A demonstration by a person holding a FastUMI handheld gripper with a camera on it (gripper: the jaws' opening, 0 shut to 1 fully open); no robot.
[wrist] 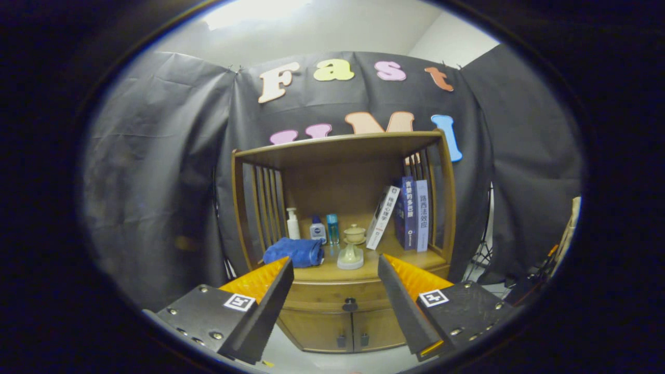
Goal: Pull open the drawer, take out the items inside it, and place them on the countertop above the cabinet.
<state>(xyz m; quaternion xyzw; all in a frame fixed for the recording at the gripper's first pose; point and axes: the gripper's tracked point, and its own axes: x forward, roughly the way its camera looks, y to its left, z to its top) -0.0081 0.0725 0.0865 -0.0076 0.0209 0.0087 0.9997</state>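
- Rolled blue towel (293,252) lies at the bench's (322,272) left edge.
- Jaws of the gripper (335,270) stand wide open, empty, well short of the brown wooden cabinet (343,208).
- Closed wooden drawer (332,301), dark round knob (350,304), sits between them.
- Three upright books (408,215) stand rightward; spine lettering probably Chinese, too small to read.

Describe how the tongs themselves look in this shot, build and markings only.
The tongs have two wedge-shaped fingers that taper toward the cabinet. Their inner faces carry ribbed, sawtooth-textured pads. Each finger sits on a flat, dark plate fastened with several shiny screws, and each plate bears a small square black-and-white marker tag. No cables are visible on them.
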